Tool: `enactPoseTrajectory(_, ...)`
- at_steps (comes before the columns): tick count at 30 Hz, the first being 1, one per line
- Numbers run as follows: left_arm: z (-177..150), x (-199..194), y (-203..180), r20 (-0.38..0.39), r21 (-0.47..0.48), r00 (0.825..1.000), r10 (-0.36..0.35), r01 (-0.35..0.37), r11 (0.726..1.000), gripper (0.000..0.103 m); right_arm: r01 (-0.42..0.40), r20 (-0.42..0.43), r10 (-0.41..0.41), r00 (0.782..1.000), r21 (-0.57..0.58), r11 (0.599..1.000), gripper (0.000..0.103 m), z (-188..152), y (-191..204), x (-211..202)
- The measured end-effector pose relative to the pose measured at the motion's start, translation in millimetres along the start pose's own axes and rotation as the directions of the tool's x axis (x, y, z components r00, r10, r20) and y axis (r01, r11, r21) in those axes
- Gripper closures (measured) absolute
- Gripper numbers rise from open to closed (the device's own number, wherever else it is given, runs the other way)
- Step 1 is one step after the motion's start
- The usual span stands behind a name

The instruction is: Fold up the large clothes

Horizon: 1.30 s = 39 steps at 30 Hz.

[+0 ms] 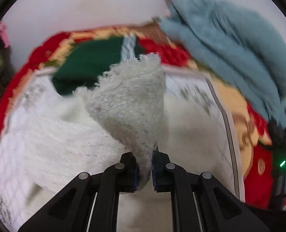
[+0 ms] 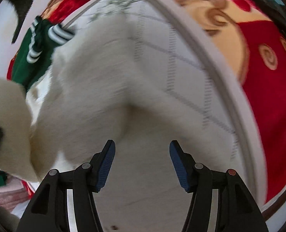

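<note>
A fuzzy white garment [image 1: 127, 100] lies on a white patterned sheet [image 1: 200, 100]. My left gripper [image 1: 143, 166] is shut on a lifted flap of this garment, which stands up in a cone in front of the fingers. In the right wrist view the same white garment [image 2: 108, 81] spreads under my right gripper [image 2: 142, 150], which is open and empty just above it. The lifted flap [image 2: 5, 116] shows at the left edge of that view.
A green garment with white stripes [image 1: 92, 60] [image 2: 34, 54] lies behind the white one. A blue-grey garment [image 1: 229, 44] is heaped at the right. A red and beige patterned blanket [image 2: 268, 87] lies under the white sheet [image 2: 181, 58].
</note>
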<state>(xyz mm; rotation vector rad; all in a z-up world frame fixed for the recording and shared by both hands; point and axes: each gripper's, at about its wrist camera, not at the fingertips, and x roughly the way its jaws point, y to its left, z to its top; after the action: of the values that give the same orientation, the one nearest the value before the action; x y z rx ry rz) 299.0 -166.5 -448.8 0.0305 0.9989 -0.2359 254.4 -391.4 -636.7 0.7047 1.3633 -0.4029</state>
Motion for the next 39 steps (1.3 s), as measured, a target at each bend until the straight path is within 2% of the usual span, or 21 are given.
enactPoseTrajectory(3,-15.9,32.9,-22.3,-0.097,0.051,0.995,0.029,-0.024,0.998,0.094,0.001,-0.012,-0.001,1.0,-0.003,1.0,0.042,5.1,-20.1,-2.6)
enactPoseTrajectory(5,-19.6,39.7,-24.1,-0.114,0.058,0.992,0.044,-0.038,0.998,0.088,-0.007,-0.017,0.006,1.0,-0.011,1.0,0.042,9.7,-33.0,-8.0)
enactPoseTrajectory(6,-19.2,40.9,-22.5,-0.116,0.058,0.993,0.039,-0.033,0.998,0.079,-0.011,-0.016,0.01,1.0,-0.017,1.0,0.042,9.8,-34.9,-9.6)
enactPoseTrajectory(7,-20.1,40.4,-21.6,-0.12,0.054,0.993,0.02,-0.014,0.998,0.054,-0.017,-0.014,0.017,1.0,-0.024,1.0,0.042,8.3,-34.9,-12.1)
enactPoseTrajectory(8,-19.9,42.1,-22.8,-0.123,0.049,0.992,0.004,0.002,0.999,0.035,-0.025,-0.011,0.025,1.0,-0.03,0.999,0.042,8.1,-36.9,-15.6)
enactPoseTrajectory(9,-17.6,39.2,-21.1,-0.12,0.037,0.993,-0.012,0.016,0.999,0.008,-0.031,-0.01,0.031,0.999,-0.033,0.999,0.042,6.5,-38.5,-18.3)
enactPoseTrajectory(14,-15.4,28.1,-14.1,-0.128,0.003,0.992,-0.008,0.009,1.0,0.007,-0.08,-0.009,0.079,0.997,-0.029,0.996,0.042,10.0,-38.7,-31.9)
enactPoseTrajectory(17,-22.6,12.3,5.4,-0.127,-0.05,0.992,0.0,-0.006,0.999,0.007,-0.171,-0.011,0.171,0.985,-0.009,0.985,0.042,22.0,-35.4,-38.2)
enactPoseTrajectory(20,-30.2,-6.0,33.2,-0.124,-0.105,0.99,0.072,-0.085,0.991,0.007,-0.269,-0.031,0.268,0.963,-0.017,0.963,0.042,31.5,-15.1,-35.3)
enactPoseTrajectory(23,-39.4,-11.0,67.5,-0.154,-0.163,0.975,0.16,-0.185,0.969,0.007,-0.31,-0.075,0.307,0.949,-0.038,0.95,0.042,43.0,18.9,-18.5)
enactPoseTrajectory(26,-47.8,-0.9,93.3,-0.209,-0.175,0.945,0.252,-0.29,0.941,0.007,-0.295,-0.171,0.276,0.946,-0.095,0.951,0.044,49.7,46.6,12.6)
enactPoseTrajectory(27,-48.2,1.6,98.7,-0.222,-0.182,0.936,0.274,-0.316,0.931,0.007,-0.265,-0.21,0.238,0.948,-0.111,0.958,0.056,52.5,56.1,29.2)
enactPoseTrajectory(28,-48.4,3.3,105.6,-0.232,-0.196,0.927,0.293,-0.34,0.92,0.007,-0.235,-0.218,0.202,0.955,-0.137,0.962,0.086,53.6,62.9,37.0)
enactPoseTrajectory(29,-47.4,3.5,110.6,-0.234,-0.211,0.925,0.301,-0.35,0.913,0.007,-0.196,-0.196,0.16,0.968,-0.179,0.964,0.087,56.7,70.3,37.6)
enactPoseTrajectory(30,-45.0,2.1,113.5,-0.228,-0.227,0.924,0.307,-0.357,0.906,0.007,-0.186,-0.157,0.155,0.975,-0.203,0.961,0.088,57.6,73.5,31.6)
enactPoseTrajectory(32,-41.5,-2.6,114.2,-0.202,-0.238,0.925,0.321,-0.364,0.9,0.007,-0.188,-0.029,0.188,0.982,-0.283,0.941,0.092,65.7,86.4,4.4)
enactPoseTrajectory(33,-40.7,-3.7,111.9,-0.195,-0.237,0.924,0.329,-0.37,0.898,0.007,-0.156,0.025,0.173,0.985,-0.322,0.934,0.094,70.5,91.8,-3.6)
enactPoseTrajectory(34,-39.9,-2.0,108.4,-0.195,-0.234,0.92,0.339,-0.379,0.895,0.007,-0.133,0.036,0.155,0.987,-0.346,0.929,0.094,75.0,95.7,-2.5)
enactPoseTrajectory(37,-44.4,3.3,102.9,-0.244,-0.238,0.912,0.331,-0.387,0.891,0.006,-0.064,-0.081,0.035,0.996,-0.397,0.915,0.089,85.9,98.8,27.2)
enactPoseTrajectory(38,-48.3,-0.1,105.3,-0.259,-0.238,0.907,0.333,-0.394,0.888,0.006,-0.086,-0.13,0.038,0.991,-0.382,0.92,0.084,89.7,93.7,30.1)
enactPoseTrajectory(39,-53.6,-4.9,107.0,-0.269,-0.241,0.9,0.342,-0.407,0.881,0.006,-0.131,-0.153,0.082,0.985,-0.343,0.93,0.079,88.2,83.7,20.5)
